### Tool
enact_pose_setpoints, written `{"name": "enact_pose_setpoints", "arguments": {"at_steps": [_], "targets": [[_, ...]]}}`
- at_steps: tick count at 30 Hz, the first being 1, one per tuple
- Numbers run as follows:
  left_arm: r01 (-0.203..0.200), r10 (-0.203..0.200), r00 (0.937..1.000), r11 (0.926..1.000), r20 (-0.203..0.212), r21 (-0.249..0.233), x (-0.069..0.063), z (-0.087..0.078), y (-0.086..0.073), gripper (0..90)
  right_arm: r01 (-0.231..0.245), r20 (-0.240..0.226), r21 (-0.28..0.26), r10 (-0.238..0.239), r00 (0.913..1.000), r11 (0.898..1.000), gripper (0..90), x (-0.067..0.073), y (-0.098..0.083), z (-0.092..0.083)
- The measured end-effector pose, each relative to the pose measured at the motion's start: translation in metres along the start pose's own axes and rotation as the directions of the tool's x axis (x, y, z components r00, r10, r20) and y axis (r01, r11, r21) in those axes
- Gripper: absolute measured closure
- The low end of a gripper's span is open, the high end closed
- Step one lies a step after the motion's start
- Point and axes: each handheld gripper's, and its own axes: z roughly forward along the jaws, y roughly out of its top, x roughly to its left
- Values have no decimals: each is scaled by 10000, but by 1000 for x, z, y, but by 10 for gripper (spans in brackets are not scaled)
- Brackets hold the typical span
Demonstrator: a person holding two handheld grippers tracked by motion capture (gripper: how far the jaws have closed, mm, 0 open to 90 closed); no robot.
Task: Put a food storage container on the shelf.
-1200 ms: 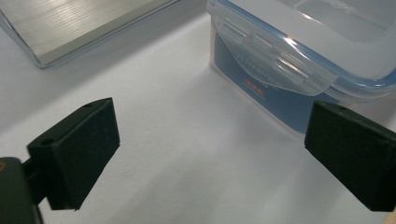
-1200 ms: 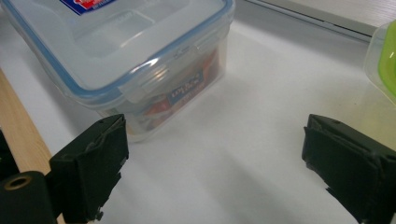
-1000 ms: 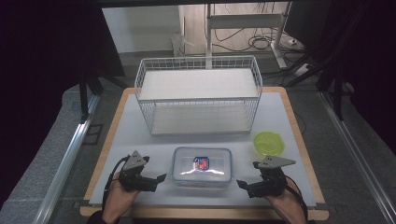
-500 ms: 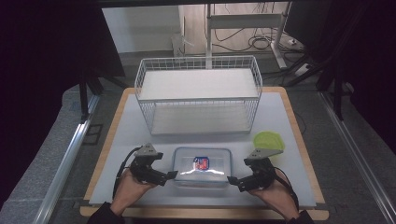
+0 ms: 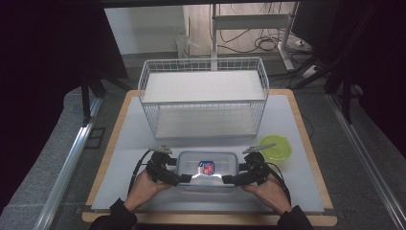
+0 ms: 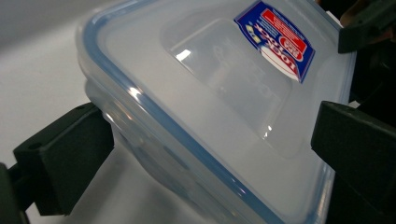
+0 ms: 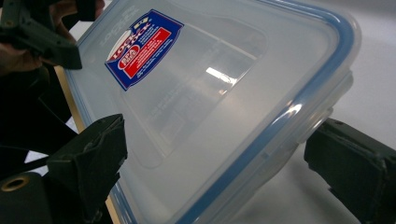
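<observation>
High view: both tools straddle container (image 5: 207, 168)

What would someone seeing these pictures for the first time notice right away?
A clear lidded food container with a red-and-blue label sits at the table's near edge, with the left gripper and right gripper at its two ends. Behind it stands a white wire basket; a lime-green bowl sits right.

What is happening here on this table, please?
A person holds the left gripper and the right gripper at the two short ends of a clear plastic food box with a blue-rimmed lid. Each pair of jaws straddles an end, open. A white wire basket and a round yellow-green lid stand behind.
</observation>
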Motion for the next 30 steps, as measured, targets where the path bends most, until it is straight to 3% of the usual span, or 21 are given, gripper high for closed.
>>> {"name": "enact_pose_setpoints", "arguments": {"at_steps": [3,8,12,13,14,15,16,18,20,26,30], "targets": [[-15,18,9999,9999,-158,142,-6,-2,-2,0,-78,-26,33,78,10000,10000,106,1,-1,-3],[-527,525,9962,9986,-699,-4,-22,-7,-9,10,137,151,-42,-136,9998,9999,171,9,-7,-10],[-721,684,9928,9968,-987,-348,-31,-16,-17,126,2,-14,-564,-3,10000,9984,329,12,-16,-23],[-732,685,9925,9964,-1011,-437,-33,-18,-19,126,2,-14,-564,-3,10000,9984,329,12,-16,-23],[-600,519,9934,9952,-1027,-773,-34,-22,-23,184,9,-25,-722,-11,10000,9974,362,14,-19,-26],[-600,519,9934,9952,-1027,-773,-34,-22,-23,220,79,21,-764,-78,10000,9970,374,15,-20,-27],[-487,393,9944,9943,-985,-948,-35,-25,-25,220,79,21,-764,-78,10000,9970,374,15,-20,-27],[-360,256,9968,9896,-762,-1390,-35,-32,-33,332,256,49,-811,-253,9997,9964,438,19,-23,-32],[-277,175,9975,9881,-686,-1512,-36,-35,-35,392,247,-82,-917,-255,9996,9955,468,19,-26,-35],[12,-136,9978,9824,-648,-1867,-41,-40,-44,457,278,-58,-1041,-286,9996,9942,481,23,-29,-37],[322,-489,9958,9787,-780,-2027,-43,-38,-43,457,-80,-165,-1183,61,9998,9929,491,21,-29,-36]]}}
